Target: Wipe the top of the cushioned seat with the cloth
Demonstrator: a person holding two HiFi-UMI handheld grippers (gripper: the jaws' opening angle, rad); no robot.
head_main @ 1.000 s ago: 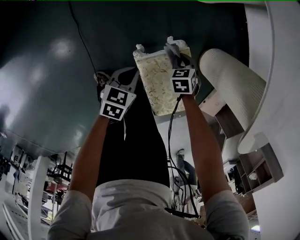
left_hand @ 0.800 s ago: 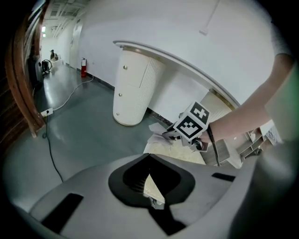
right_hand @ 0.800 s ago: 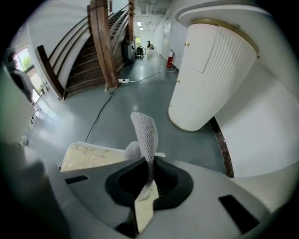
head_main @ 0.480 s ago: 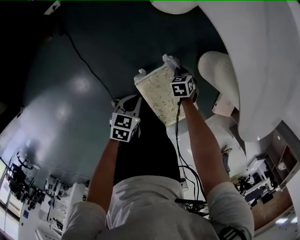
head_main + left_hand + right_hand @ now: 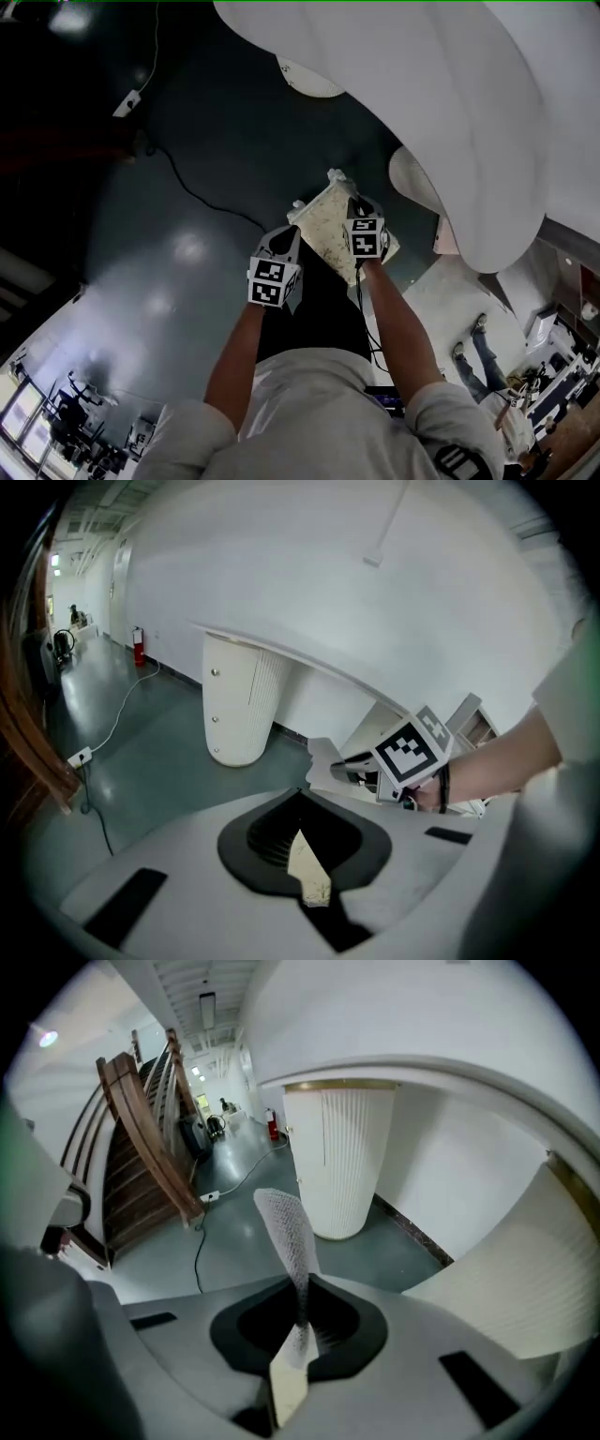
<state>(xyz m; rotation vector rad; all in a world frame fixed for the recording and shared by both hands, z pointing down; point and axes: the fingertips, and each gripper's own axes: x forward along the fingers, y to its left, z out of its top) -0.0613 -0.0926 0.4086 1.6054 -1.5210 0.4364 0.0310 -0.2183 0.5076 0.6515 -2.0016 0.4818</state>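
1. The right hand-held gripper (image 5: 298, 1335) is clamped on the patterned cloth (image 5: 323, 225). The left hand-held gripper (image 5: 305, 864) is closed too, seemingly pinching a corner.
2. The cloth hangs above the floor (image 5: 187, 187), beside a white curved structure (image 5: 450, 112).
3. Lay the cloth flat on the seat top before stroking.

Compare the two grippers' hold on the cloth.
The right gripper pinches the cloth with a long strip standing beyond its jaws; the left gripper shows only a short sliver there. In the head view, the right gripper sits farther up the picture than the left gripper. Both are shut on the cloth.
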